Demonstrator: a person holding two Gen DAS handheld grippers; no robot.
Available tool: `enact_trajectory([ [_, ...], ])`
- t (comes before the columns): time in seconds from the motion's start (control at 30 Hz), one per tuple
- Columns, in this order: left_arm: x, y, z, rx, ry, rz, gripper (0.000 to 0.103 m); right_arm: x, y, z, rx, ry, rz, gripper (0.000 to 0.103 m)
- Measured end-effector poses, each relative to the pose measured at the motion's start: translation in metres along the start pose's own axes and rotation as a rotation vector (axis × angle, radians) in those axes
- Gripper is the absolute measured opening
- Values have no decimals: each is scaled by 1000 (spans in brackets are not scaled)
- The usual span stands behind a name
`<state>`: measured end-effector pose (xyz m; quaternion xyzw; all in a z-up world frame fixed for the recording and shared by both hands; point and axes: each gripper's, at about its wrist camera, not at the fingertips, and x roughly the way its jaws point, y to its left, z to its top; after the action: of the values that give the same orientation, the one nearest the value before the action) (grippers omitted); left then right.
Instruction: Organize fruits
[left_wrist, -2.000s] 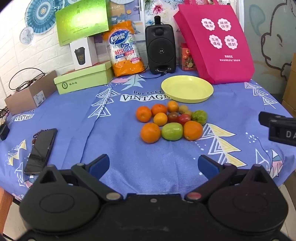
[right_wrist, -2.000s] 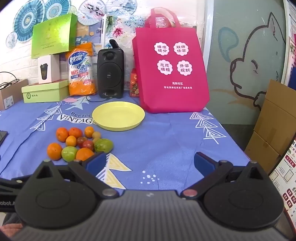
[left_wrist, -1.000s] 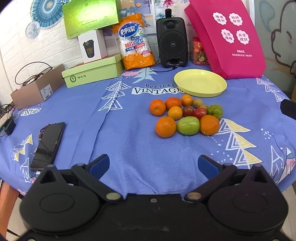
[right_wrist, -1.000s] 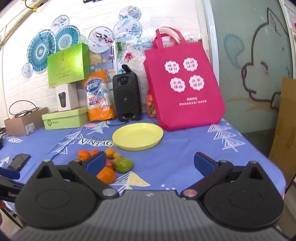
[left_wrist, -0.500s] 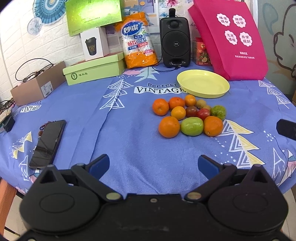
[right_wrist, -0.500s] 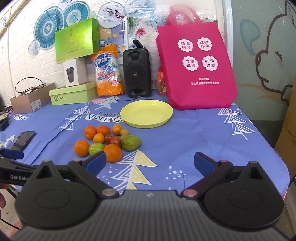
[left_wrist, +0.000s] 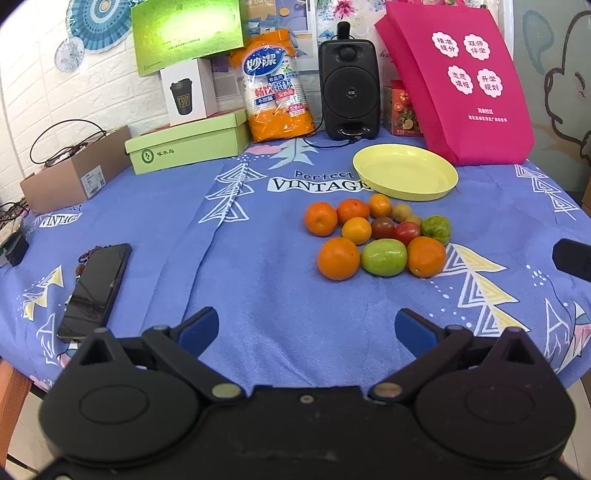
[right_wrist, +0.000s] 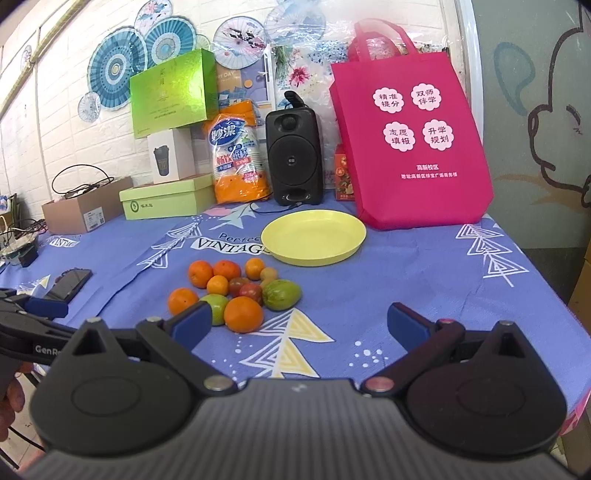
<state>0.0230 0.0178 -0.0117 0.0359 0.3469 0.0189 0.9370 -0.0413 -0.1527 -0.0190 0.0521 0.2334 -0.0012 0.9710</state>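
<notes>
A cluster of fruit lies on the blue tablecloth: several oranges (left_wrist: 338, 257) (right_wrist: 243, 314), a green fruit (left_wrist: 384, 257), small dark red tomatoes (left_wrist: 405, 232) and a green-brown fruit (right_wrist: 281, 294). An empty yellow plate (left_wrist: 405, 176) (right_wrist: 314, 242) sits just behind them. My left gripper (left_wrist: 306, 328) is open and empty, hovering near the table's front edge, short of the fruit. My right gripper (right_wrist: 298, 325) is open and empty, to the right of the fruit. The left gripper also shows at the left edge of the right wrist view (right_wrist: 33, 314).
A black phone (left_wrist: 96, 290) lies at front left. At the back stand a black speaker (left_wrist: 349, 88), a pink tote bag (left_wrist: 461, 85), a pack of paper cups (left_wrist: 277, 92), green boxes (left_wrist: 188, 146) and a cardboard box (left_wrist: 74, 173).
Both grippers have shifted view slightly; the right one tilted down and nearer the table, so the fruit looks closer. Both stayed open. No fruit has moved.
</notes>
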Motion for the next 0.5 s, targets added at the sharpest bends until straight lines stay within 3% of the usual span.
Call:
enact_trajectory([
  [0.1,1,3,1,-22,0,-1,103,-3,1,-2,-15,-36,1,103],
  [0.5,9,2,1,-17,21,3,103,5,1,-1,-16,9,-7,103],
])
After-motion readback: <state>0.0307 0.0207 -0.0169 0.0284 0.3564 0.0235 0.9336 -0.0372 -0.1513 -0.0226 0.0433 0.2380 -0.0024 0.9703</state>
